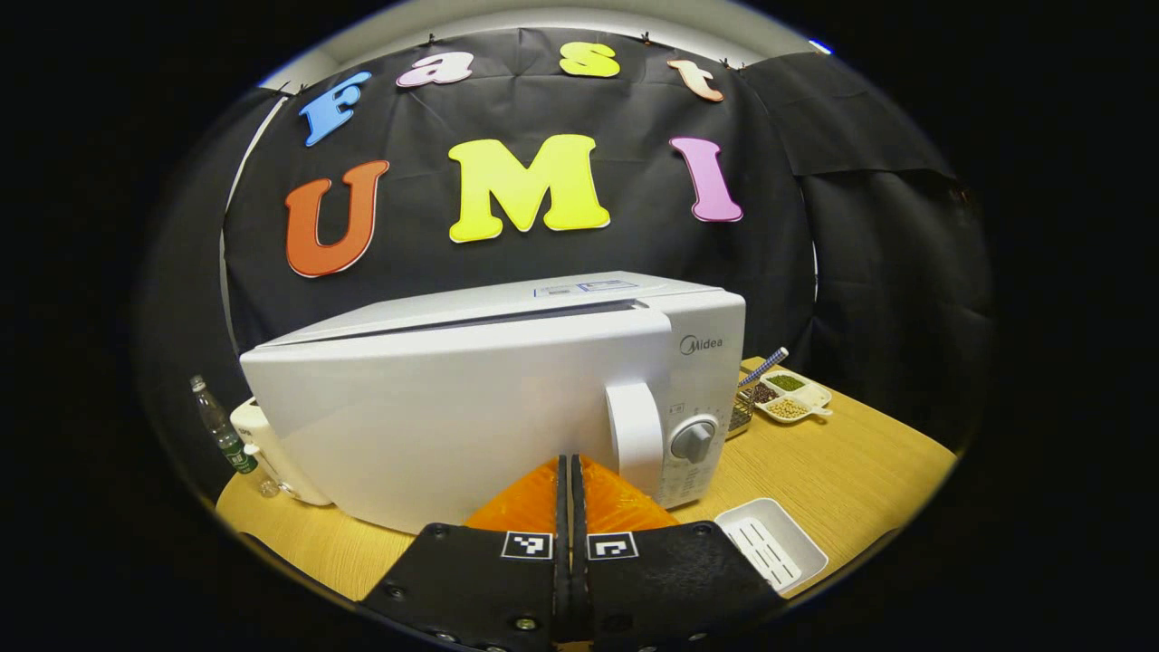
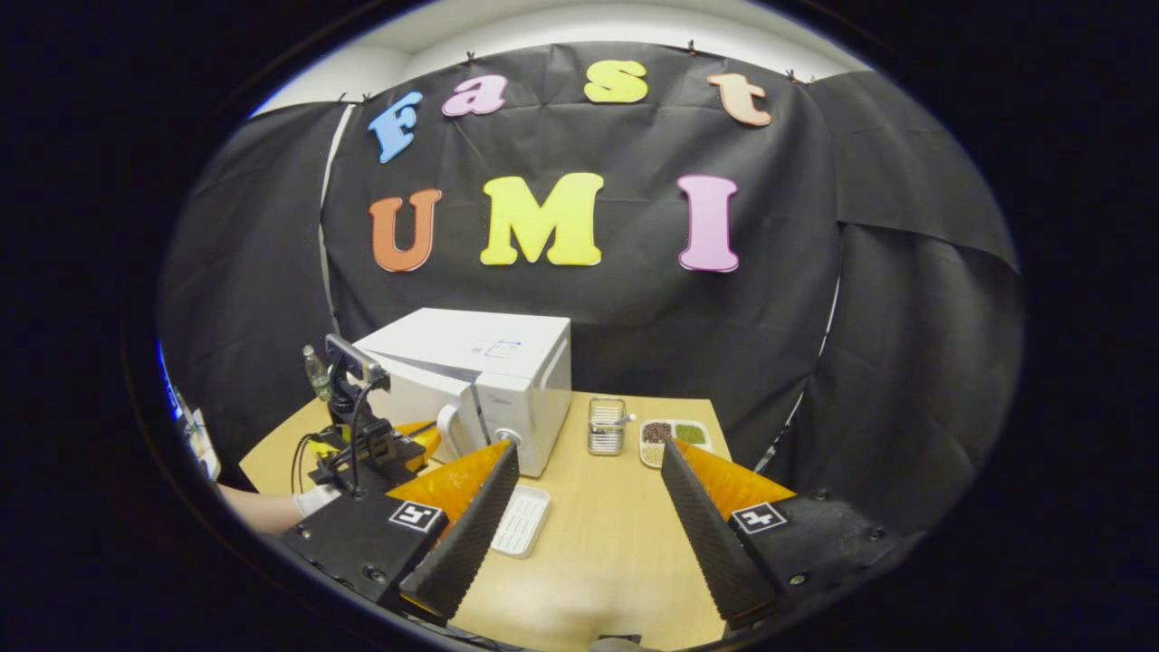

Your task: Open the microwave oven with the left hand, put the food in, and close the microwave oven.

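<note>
Microwave (image 1: 507, 389) sits on the left part of the wooden table (image 1: 851, 471), white, with its door (image 1: 435, 426) appearing slightly ajar along the top seam and swung a little toward the camera. The upright handle (image 1: 634, 435) stands at the door's right edge, just beside the round knob (image 1: 693, 441).

The left gripper (image 1: 570, 493) points at the door just left of the handle, its fingers pressed together with nothing between them. To pull the door open, my judgement is that the fingers need to part, slip around or behind the handle, then draw back in an arc that follows the hinge on the door's far left side. Pulling straight back would likely drag the whole oven.

The right gripper (image 2: 589, 507) hangs well back over the table with its fingers spread wide and holding nothing. In the right gripper view the left gripper (image 2: 412, 444) shows close against the door, held by a hand (image 2: 317, 498).

A white tray (image 1: 770, 543) lies on the table just in front of the oven's right corner, a divided dish (image 1: 788, 396) and a small metal basket (image 2: 605, 426) beyond it, well apart from the door's swing. A bottle (image 1: 217, 426) stands behind the oven's left end, near where the opened door would come. Bare table in front leaves room for the door.
</note>
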A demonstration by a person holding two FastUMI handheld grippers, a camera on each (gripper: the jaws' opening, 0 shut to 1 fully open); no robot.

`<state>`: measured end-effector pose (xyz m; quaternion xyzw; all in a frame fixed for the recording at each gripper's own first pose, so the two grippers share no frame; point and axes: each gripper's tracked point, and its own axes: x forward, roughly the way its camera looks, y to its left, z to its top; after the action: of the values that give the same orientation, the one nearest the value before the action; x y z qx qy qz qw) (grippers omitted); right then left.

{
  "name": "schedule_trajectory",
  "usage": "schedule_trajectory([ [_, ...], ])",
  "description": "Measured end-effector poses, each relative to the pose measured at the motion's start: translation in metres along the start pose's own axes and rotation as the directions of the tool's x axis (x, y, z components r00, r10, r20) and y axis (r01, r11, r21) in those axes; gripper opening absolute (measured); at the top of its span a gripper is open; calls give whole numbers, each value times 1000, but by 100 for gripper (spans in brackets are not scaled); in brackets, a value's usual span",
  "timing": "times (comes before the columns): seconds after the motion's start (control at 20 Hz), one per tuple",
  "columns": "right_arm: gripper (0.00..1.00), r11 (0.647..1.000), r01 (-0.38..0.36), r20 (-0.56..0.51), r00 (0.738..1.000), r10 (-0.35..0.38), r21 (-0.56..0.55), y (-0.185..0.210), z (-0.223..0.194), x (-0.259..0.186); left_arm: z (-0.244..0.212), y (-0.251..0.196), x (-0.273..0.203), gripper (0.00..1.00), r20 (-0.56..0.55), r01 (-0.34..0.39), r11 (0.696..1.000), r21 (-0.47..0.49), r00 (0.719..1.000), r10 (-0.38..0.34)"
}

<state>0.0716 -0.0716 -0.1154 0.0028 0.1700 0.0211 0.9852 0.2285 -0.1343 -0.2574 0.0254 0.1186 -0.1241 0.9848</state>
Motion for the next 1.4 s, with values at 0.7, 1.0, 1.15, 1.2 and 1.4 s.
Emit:
schedule_trajectory([
  [0.7, 100, 999, -54, -37, 998, 54, 3, -6, -5, 26, 7, 5, 20, 0, -24, -49, 999, 4, 998, 49],
  [1.0, 100, 997, -77, -30, 997, 77, -3, -5, -3, 32, 5, 8, 10, 0, -25, -74, 997, 17, 997, 74],
  [1.15, 100, 996, -86, -29, 996, 86, -5, -6, -3, 35, 4, 14, -11, 0, -27, -108, 993, 37, 994, 110],
  [1.2, 100, 996, -87, -23, 996, 87, -8, -7, -2, 36, 4, 19, -19, 0, -28, -130, 990, 48, 991, 132],
  [1.4, 100, 995, -97, -3, 995, 97, -8, -8, -2, 35, -9, 28, -44, 86, -77, -166, 984, 62, 982, 170],
])
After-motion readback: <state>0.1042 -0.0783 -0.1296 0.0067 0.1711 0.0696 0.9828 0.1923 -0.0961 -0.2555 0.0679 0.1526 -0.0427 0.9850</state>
